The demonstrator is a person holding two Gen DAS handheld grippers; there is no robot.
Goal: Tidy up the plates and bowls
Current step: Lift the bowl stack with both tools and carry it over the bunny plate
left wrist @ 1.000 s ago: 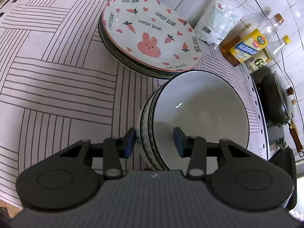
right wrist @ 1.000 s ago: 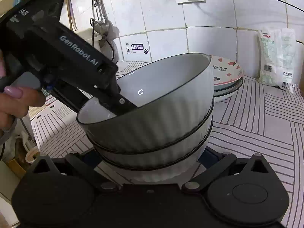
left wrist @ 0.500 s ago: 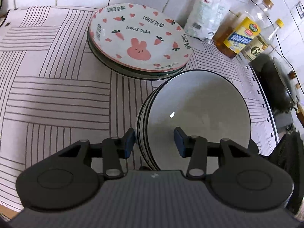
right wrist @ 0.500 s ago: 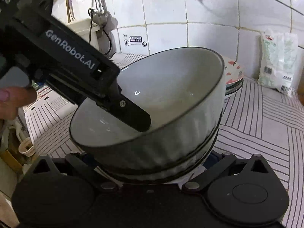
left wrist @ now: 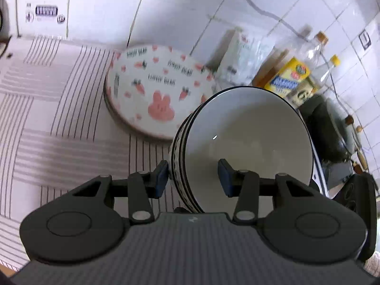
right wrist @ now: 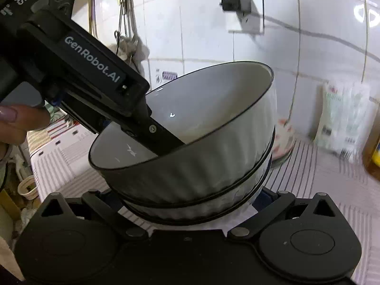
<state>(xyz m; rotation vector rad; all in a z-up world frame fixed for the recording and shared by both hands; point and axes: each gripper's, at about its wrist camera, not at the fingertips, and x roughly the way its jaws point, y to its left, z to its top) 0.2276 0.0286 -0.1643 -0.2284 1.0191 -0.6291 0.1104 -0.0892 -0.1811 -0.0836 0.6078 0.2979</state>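
Nested white ribbed bowls (left wrist: 247,140), black-rimmed, tilted, rim between left fingers (left wrist: 162,178); bunny-print plates (left wrist: 154,90) stacked beyond fingertips.

Left gripper (left wrist: 192,175) jaws clamped; right gripper (right wrist: 190,197) jaws spread wide.

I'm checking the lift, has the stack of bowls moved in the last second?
Yes. In the right wrist view the bowl stack has risen and tilted, now covering most of the plates behind it.
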